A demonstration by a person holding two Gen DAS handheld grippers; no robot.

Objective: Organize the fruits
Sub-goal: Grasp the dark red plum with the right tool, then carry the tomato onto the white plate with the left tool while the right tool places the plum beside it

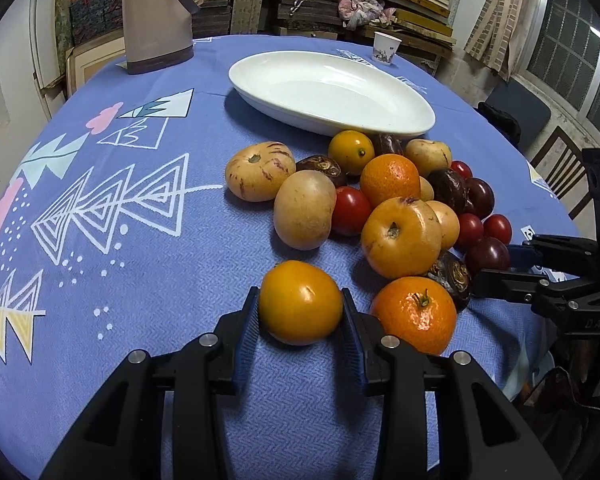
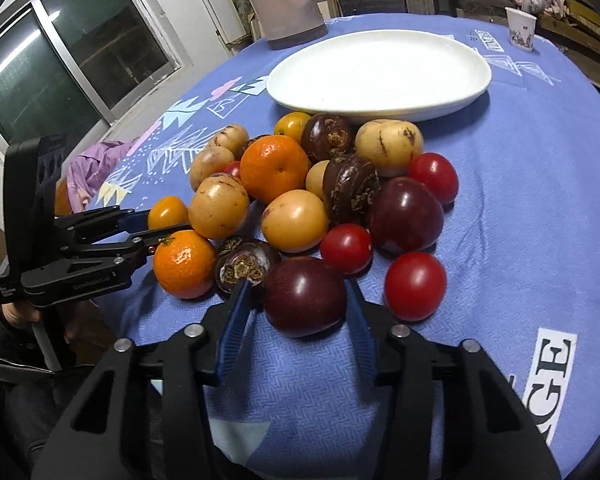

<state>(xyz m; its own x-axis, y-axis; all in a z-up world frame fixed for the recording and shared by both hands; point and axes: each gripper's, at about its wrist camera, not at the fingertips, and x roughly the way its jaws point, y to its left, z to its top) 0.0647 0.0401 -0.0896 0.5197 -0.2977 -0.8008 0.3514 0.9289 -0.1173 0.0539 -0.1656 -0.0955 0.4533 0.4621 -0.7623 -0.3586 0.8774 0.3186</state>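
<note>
Our left claw [image 1: 300,308] has its two fingers set on either side of a yellow-orange fruit [image 1: 301,303] at the near edge of the pile, the pads touching or very nearly touching its flanks; we judge it closed on the fruit, which sits on the cloth and is not yet lifted. We took this one because it lies a little apart from the heap, so the fingers can pass down both sides without nudging its neighbour, the mandarin [image 1: 415,314] just beside it. Our right claw [image 2: 302,300] straddles a dark plum [image 2: 305,296] in the same way, fingers spread to its width, but whether they press it we cannot tell. Its left finger reaches close to a brown-skinned fruit [image 2: 242,266], so a careless lift might roll that one. Beyond both claws the rest of the fruit is heaped together on the blue-clothed surface [image 1: 140,240]: red tomatoes [image 2: 415,285], pale striped melons, more plums. Behind the heap waits the white dish [image 1: 332,92], holding nothing, presumably where the fruit belongs.
</note>
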